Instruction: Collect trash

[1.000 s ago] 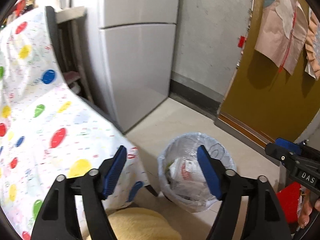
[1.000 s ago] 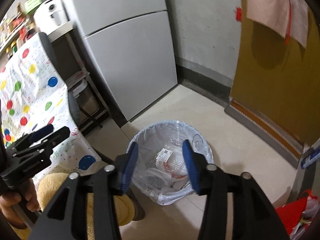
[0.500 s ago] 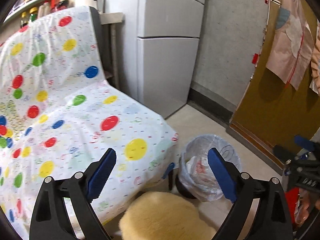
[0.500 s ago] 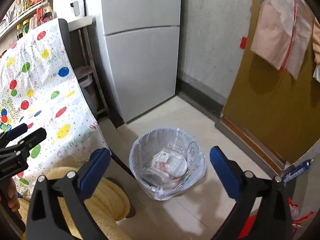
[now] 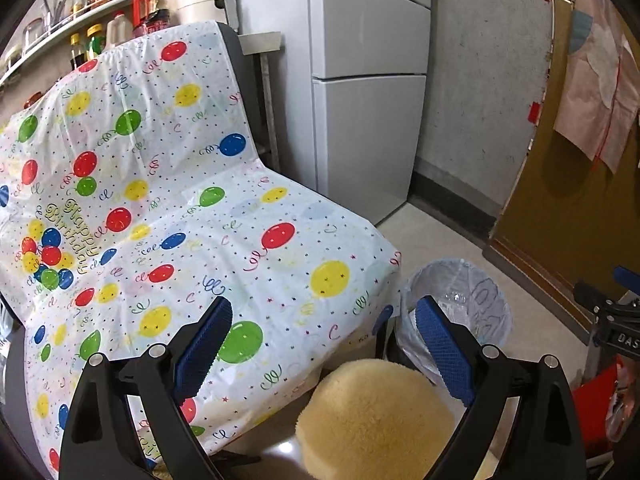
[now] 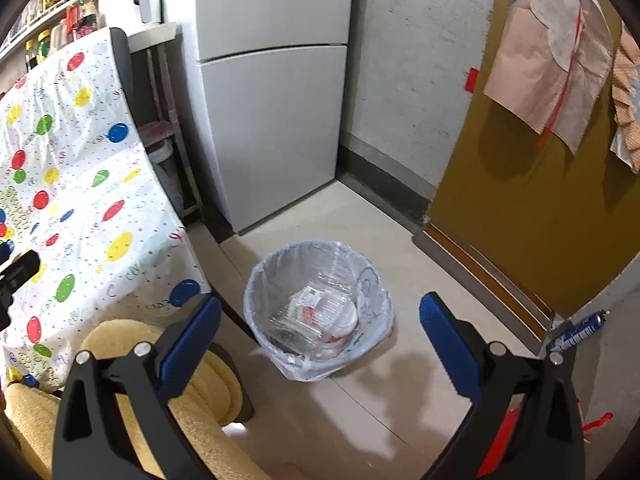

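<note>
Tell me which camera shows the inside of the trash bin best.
The right wrist view: the trash bin sits unobstructed, its clear plastic trash visible inside. The left wrist view shows only part of its lined rim, behind a gripper finger and the yellow cushion.

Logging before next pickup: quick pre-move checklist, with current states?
1. Left gripper open, jaws hold nothing: ok.
2. Right gripper open, jaws hold nothing: ok.
3. Bin upright, liner in place: ok.
4. Bin has room; clear containers sit low inside: ok.
5. Next trash item located on tablecloth: not ok, none in view.
6. Yellow stool clear of path to bin: cannot tell.
</note>
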Tool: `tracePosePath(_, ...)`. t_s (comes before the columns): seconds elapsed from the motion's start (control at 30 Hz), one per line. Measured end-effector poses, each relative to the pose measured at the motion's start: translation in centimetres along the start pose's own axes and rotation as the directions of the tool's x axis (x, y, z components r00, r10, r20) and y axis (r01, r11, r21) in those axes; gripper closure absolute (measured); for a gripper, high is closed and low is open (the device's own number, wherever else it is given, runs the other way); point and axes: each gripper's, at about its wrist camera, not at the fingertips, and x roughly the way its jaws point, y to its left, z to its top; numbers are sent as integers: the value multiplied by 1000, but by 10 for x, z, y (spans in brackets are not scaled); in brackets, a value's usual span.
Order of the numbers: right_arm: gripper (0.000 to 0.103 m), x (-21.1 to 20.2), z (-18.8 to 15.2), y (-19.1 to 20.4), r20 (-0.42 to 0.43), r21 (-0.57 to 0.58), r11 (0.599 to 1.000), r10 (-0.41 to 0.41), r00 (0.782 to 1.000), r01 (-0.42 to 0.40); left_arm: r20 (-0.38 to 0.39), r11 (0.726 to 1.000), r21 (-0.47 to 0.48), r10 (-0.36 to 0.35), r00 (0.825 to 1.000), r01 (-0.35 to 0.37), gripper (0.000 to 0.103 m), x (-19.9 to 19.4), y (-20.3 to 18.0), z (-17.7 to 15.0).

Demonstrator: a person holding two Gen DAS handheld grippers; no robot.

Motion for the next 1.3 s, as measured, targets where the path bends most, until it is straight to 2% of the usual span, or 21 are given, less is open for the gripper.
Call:
tracePosePath(0.17, 6, 8, -3, -3, -23, 8, 1000, 2, 1000, -2, -8, 999, 12, -33, 999, 33, 11, 3, -6, 0)
tracePosePath(0.47, 6, 10, -2, -3, -26, 3, 1000, 6, 1000, -6, 0, 1000, -1, -5, 1000, 5, 11, 2, -4, 2)
tracePosePath(1.3, 6, 12, -5, -1, -30, 7, 1000, 2, 1000, -2, 1, 1000, -22, -7, 1000, 7, 11, 1, -1, 2)
